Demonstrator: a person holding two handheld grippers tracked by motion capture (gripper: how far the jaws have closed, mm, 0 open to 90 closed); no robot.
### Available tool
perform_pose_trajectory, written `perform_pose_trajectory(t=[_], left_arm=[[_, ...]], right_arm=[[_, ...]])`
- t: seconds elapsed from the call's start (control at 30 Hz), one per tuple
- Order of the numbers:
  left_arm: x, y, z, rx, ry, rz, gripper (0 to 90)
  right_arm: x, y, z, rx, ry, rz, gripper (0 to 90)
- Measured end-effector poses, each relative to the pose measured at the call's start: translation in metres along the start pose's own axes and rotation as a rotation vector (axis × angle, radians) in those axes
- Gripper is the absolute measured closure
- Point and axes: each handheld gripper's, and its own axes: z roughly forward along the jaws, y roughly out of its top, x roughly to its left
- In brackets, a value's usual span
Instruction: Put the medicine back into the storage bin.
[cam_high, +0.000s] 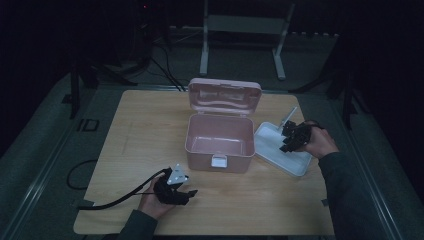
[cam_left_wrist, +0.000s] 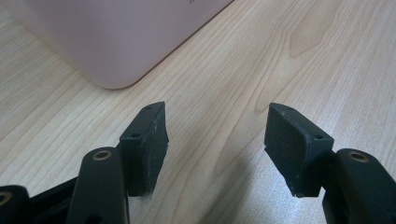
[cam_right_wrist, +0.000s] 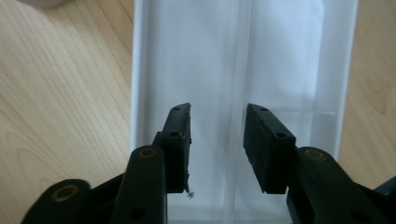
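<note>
Hovering over the white tray (cam_high: 270, 141), your right gripper (cam_high: 290, 139) sits at the right of the desk (cam_high: 140, 145), its jaws parted and straddling the tray's raised centre divider (cam_right_wrist: 237, 70) without pressing on it; nothing is grasped. The tray lies flat just beside the right wall of the pink storage box (cam_high: 220, 145), which stands mid-desk with its hinged lid (cam_high: 224, 96) swung up and back and its white latch (cam_high: 218, 161) facing you. The box's inside looks bare. Your left gripper (cam_high: 186, 194) rests low near the front edge of the desk, left of the box's front corner. In the left gripper view its jaws stand apart over bare wood, released and grasping nothing, with the rounded corner of the box (cam_left_wrist: 112, 46) just ahead.
</note>
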Motion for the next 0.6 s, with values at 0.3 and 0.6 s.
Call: perform_pose_trajectory(t=[0.3, 0.6], left_arm=[[0.0, 0.0, 0.0, 0.004, 0.0, 0.003, 38.8], [0.0, 0.0, 0.0, 0.003, 0.0, 0.002, 38.7]], right_arm=[[-0.012, -0.001, 0.025, 0.063, -0.029, 0.06, 71.8], [-0.019, 0.001, 0.044, 0.133, -0.035, 0.087, 77.3]])
